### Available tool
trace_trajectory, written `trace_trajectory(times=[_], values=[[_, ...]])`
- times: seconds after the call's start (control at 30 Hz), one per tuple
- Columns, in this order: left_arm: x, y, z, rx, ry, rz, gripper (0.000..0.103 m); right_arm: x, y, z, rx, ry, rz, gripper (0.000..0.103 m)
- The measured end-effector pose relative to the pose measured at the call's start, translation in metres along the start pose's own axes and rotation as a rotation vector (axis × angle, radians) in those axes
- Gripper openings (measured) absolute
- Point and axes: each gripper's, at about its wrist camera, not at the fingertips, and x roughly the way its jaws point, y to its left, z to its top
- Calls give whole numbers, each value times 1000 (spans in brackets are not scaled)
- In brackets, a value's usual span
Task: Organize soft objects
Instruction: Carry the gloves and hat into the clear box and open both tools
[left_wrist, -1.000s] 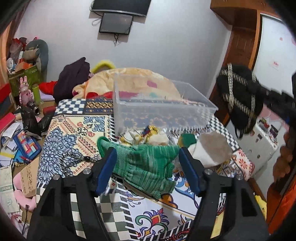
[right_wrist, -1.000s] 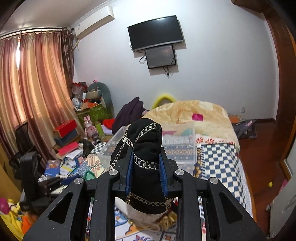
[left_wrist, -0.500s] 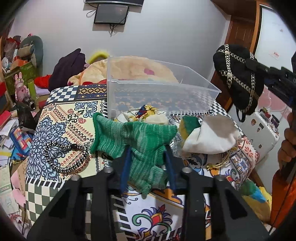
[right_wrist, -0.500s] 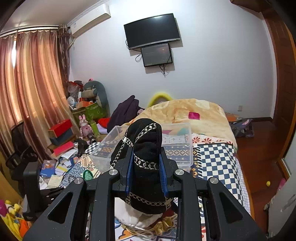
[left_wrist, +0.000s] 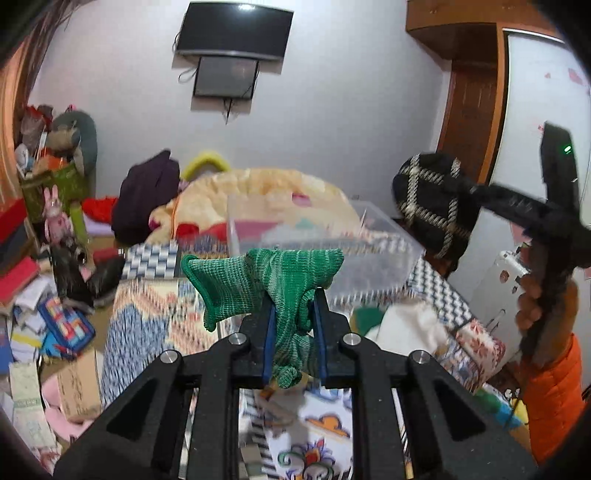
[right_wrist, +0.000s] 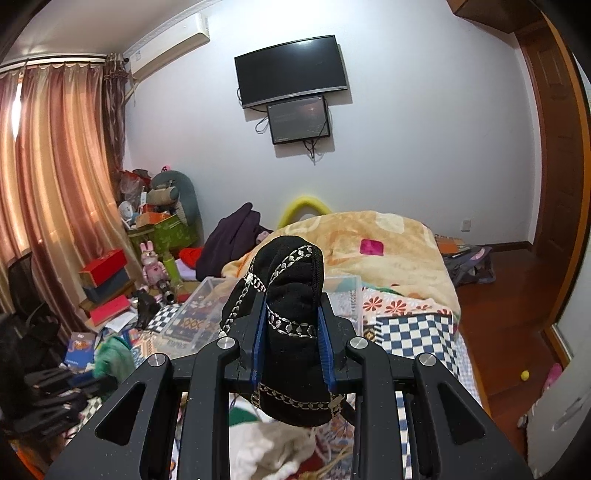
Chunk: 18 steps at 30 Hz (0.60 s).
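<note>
While the bed (right_wrist: 399, 240) fills the room behind, a clear plastic bin (left_wrist: 325, 236) sits on the patterned cloth (left_wrist: 147, 314). Left gripper (left_wrist: 293, 332) is clamped on a green knit sock (left_wrist: 273, 284), lifted above the cloth, long axis roughly upright, cuff flopping left. Right gripper (right_wrist: 291, 332) is clenched on a black hat (right_wrist: 291, 291) with chain trim, held upright, crown up, near the bin.
</note>
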Motion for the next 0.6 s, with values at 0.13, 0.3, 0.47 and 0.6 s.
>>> trace_trajectory(times=[0.13,0.3,0.47,0.6], values=[[11,-9,19,42,-36,14,18,12,-1,1,4,12,-14,23],[38,-12,35,42,-36,16,18,32,-2,5,-14,42,-45,23],[72,-13,45,48,2,22,18,52,0,6,-34,67,-48,23],[101,-17,49,76,47,47,18,69,8,0,-98,110,-64,23]])
